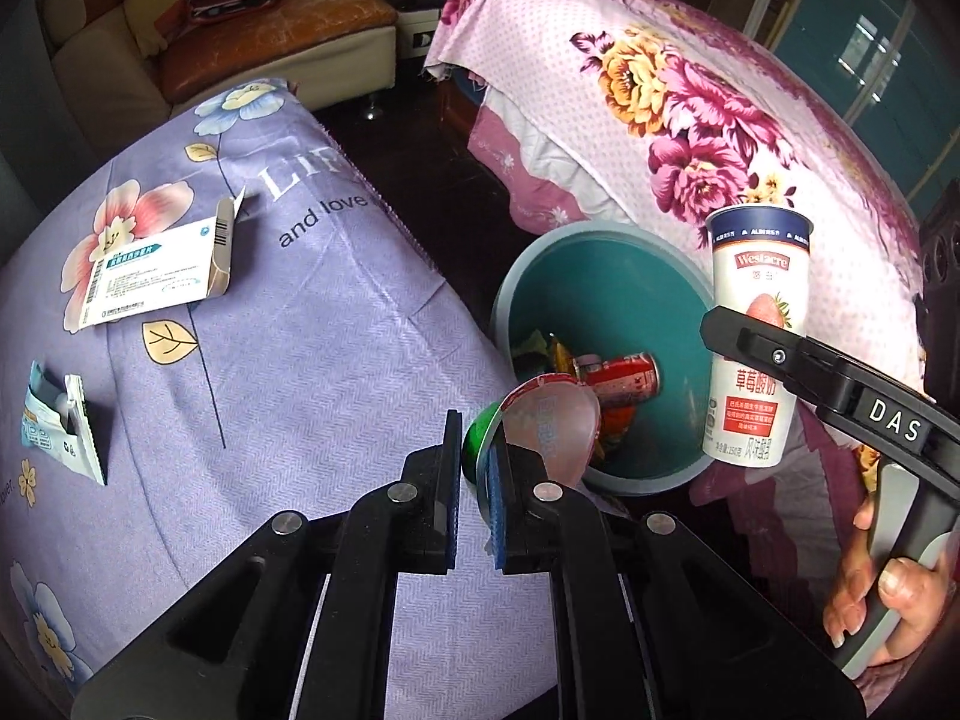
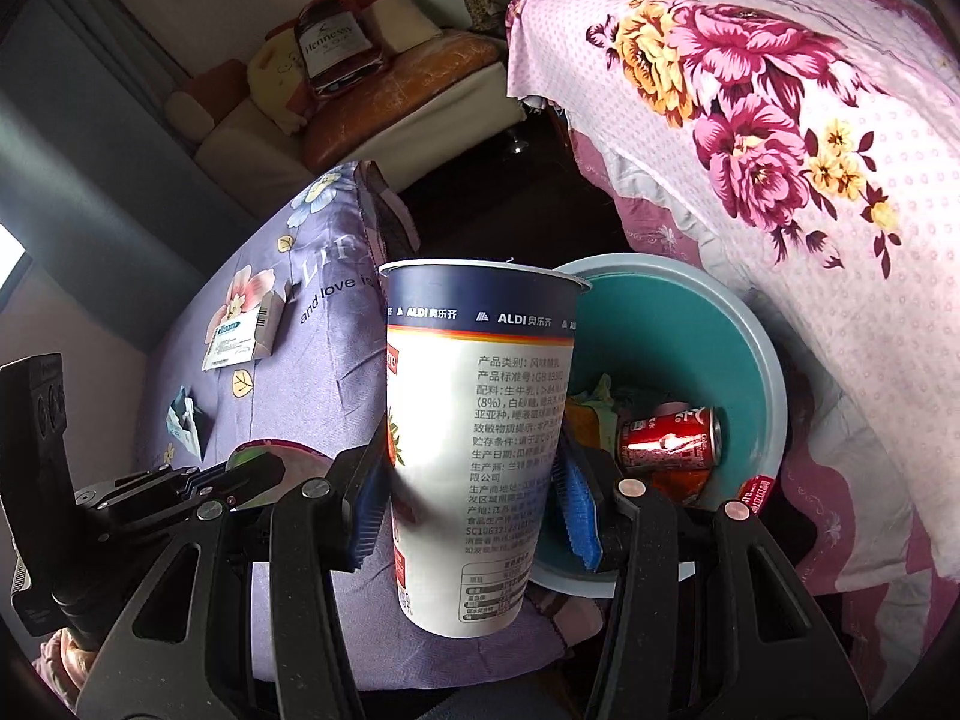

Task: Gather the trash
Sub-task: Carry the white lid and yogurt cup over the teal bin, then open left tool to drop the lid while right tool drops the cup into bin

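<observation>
My left gripper [image 1: 477,474] is shut on a small green cup with a peeled pink foil lid [image 1: 549,423], held at the near rim of the teal trash bin [image 1: 684,300]. My right gripper [image 2: 474,498] is shut on a tall white strawberry yogurt cup [image 2: 480,438], held upright at the bin's edge [image 2: 762,348]; the cup also shows in the left wrist view [image 1: 757,324]. A red soda can [image 2: 669,441] and wrappers lie in the bin. A white medicine box [image 1: 159,270] and a torn blue-white sachet [image 1: 57,426] lie on the purple bedsheet [image 1: 288,360].
A bed with a pink floral cover [image 1: 690,96] rises behind the bin. A cream sofa with an orange cushion [image 1: 270,42] and a bottle-print pillow stands at the back. Dark floor lies between the two beds.
</observation>
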